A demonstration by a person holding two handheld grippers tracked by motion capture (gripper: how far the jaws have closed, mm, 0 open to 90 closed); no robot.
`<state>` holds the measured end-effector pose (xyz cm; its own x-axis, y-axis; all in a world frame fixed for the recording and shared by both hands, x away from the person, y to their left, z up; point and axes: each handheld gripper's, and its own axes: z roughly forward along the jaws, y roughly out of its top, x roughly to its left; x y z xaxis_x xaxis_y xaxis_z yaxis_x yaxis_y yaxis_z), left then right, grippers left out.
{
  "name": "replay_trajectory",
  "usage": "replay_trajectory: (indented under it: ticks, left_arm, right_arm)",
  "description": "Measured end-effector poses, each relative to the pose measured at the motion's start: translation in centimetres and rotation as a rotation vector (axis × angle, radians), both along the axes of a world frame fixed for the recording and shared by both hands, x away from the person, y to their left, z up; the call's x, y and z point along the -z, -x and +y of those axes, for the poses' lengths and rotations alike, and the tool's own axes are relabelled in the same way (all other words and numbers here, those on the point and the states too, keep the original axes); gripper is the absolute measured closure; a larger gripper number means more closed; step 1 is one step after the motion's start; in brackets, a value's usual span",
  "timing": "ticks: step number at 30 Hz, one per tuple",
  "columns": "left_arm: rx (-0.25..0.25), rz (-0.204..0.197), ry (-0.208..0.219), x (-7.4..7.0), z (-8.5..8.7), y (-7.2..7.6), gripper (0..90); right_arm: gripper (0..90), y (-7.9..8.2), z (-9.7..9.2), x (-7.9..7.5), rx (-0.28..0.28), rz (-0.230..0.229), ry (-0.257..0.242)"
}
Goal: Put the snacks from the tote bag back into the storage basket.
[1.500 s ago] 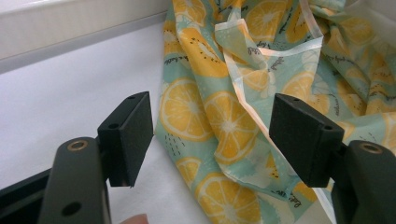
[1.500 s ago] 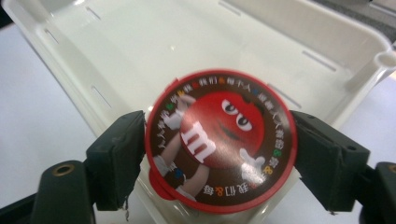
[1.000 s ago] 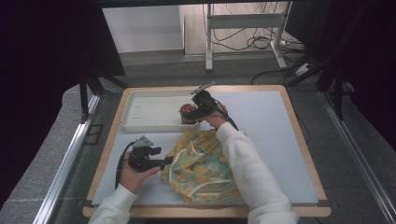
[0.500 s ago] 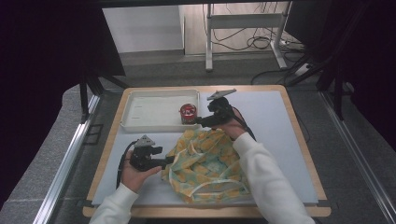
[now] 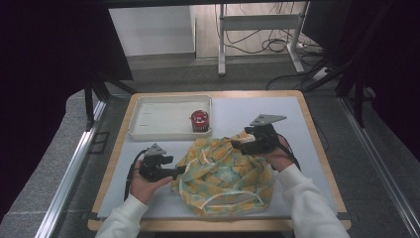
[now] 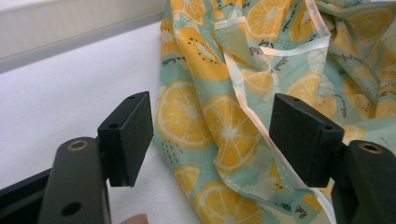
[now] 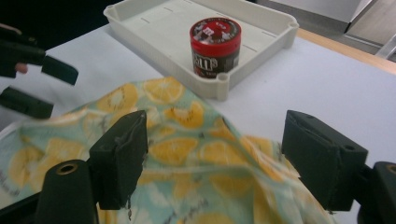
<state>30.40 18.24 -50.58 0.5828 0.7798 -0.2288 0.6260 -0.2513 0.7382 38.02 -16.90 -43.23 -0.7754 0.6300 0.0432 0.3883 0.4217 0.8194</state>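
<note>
Lemon-print cloth (image 6: pixel 261 93) lying between wide-open jaws of left gripper (image 6: pixel 212 140), unclamped, right gripper (image 7: pixel 215 154) jaws spread wide above the cloth's far edge, gripping nothing

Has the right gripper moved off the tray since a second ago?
Yes. The right gripper has drawn back from the white tray and red can, now over the lemon-print cloth.

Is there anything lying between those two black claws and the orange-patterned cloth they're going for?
Nothing visible. The left claw is open with the edge of the lemon-print cloth already between its jaws. The right claw is open just over the cloth's far side. The red can sits apart in the white tray.
</note>
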Motion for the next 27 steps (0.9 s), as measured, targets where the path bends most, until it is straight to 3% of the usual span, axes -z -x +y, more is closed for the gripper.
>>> replay_trajectory:
  ticks: [8, 13, 27]
  left_arm:
    - [-0.006, 0.001, 0.0, 0.0, 0.0, 0.0, 30.5]
    - [-0.006, 0.0, -0.004, 0.0, 0.0, -0.1, 30.5]
    - [-0.006, -0.003, -0.003, 0.0, 0.1, 0.0, 30.6]
  right_arm:
    - [25.5, 2.7, -4.5, 1.1, 0.028, 0.017, -0.034]
    - [25.7, 3.5, -6.5, 2.0, 0.062, 0.03, -0.036]
    - [25.6, 3.6, -6.9, 2.1, 0.07, 0.016, -0.044]
